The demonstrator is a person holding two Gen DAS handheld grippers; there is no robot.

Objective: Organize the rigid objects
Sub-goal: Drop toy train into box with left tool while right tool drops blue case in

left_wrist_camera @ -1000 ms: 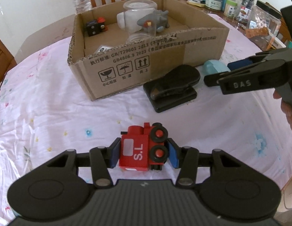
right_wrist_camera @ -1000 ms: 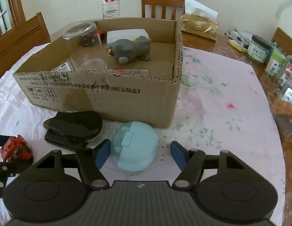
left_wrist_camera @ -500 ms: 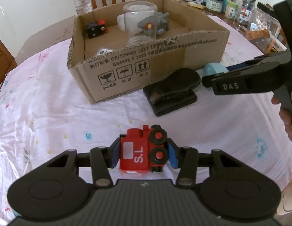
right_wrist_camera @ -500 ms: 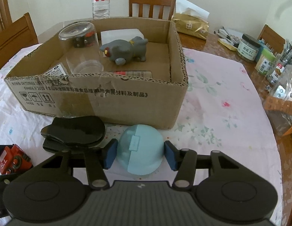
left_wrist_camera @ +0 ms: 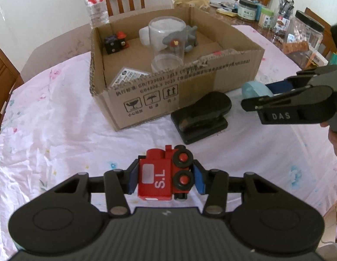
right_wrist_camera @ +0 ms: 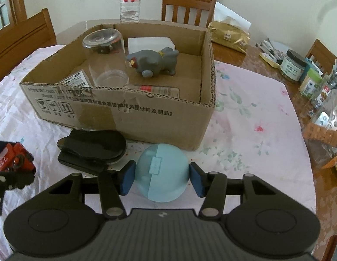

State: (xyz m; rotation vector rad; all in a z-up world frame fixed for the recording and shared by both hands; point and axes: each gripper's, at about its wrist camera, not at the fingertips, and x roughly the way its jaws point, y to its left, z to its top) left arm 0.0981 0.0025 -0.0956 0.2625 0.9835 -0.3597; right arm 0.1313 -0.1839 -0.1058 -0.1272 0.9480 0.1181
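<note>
A: Nearest first. The left hand-held gripper (left_wrist_camera: 165, 177) was closed on the red toy train (left_wrist_camera: 161, 175); both blue pads (left_wrist_camera: 133, 179) pressed its sides. White letters "S.L" showed on its upper face, two black wheels with red hubs to the right. Whether the train rested on the bench (left_wrist_camera: 59, 130) or hung just above it could not be told.

B: And the right hand-held gripper (right_wrist_camera: 161, 179)?

A: Clamped on the pale blue rounded case (right_wrist_camera: 161, 171), one pad (right_wrist_camera: 127, 180) on each side. The case sat just in front of the near right corner of the cardboard box (right_wrist_camera: 146, 117). In the left wrist view that gripper came in from the right edge, marked "DAS", with part of a hand (left_wrist_camera: 335, 139) behind it.

B: Between the two?

A: A black hole punch (left_wrist_camera: 202, 117) lay on the pink floral cloth, just beside the box's front wall, untouched by either gripper.

B: Box contents?

A: A clear glass (right_wrist_camera: 105, 54) standing upside down, a grey toy animal (right_wrist_camera: 155, 62) beside it, a white block (right_wrist_camera: 150, 43) behind, a small dark toy engine (left_wrist_camera: 115, 42) in the far corner, and a printed card (left_wrist_camera: 130, 76) flat against the front wall.

B: Further back?

A: A water bottle (right_wrist_camera: 129, 2), wooden chairs (right_wrist_camera: 189, 6), a gold packet (right_wrist_camera: 230, 35), and jars (right_wrist_camera: 292, 65) on the bare wood at the right.
</note>
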